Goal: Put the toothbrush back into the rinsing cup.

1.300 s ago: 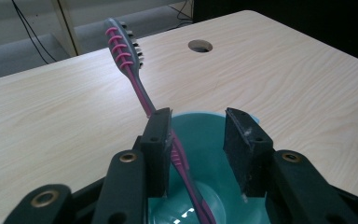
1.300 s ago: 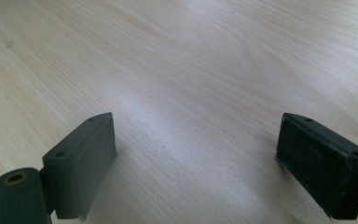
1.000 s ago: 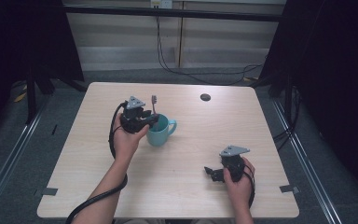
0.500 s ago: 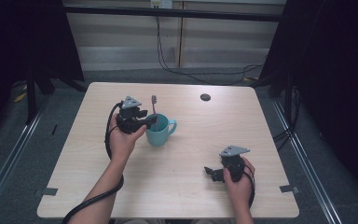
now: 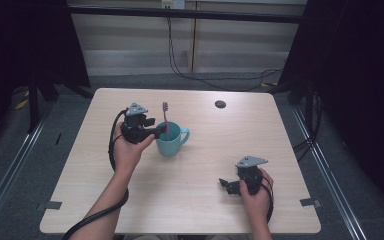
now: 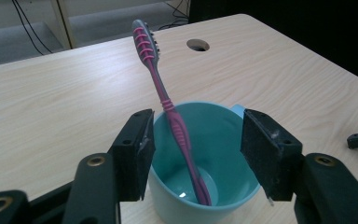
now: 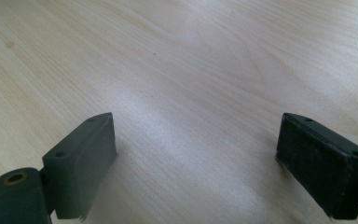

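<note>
A teal mug [image 5: 173, 145] stands on the table left of centre, with a pink toothbrush [image 5: 165, 118] leaning in it, head up. My left gripper [image 5: 159, 131] reaches the mug's rim from the left. In the left gripper view its jaws have just been opening. They stand apart on either side of the toothbrush [image 6: 161, 89] handle over the mug [image 6: 223, 128], and neither pad touches it. My left gripper [image 6: 198, 141] is open. My right gripper [image 5: 227, 185] rests near the table's front right, and in its own view it [image 7: 196, 158] is open over bare wood.
The light wooden table [image 5: 280, 135] has a round cable hole [image 5: 220, 104] at the back, also seen beyond the mug as a hole [image 6: 198, 45]. Dark curtains and floor rails flank the table. Cables trail from both grippers.
The left hand has drawn back slightly to the left of the mug, and the toothbrush stays leaning in it. The right hand has not moved.
</note>
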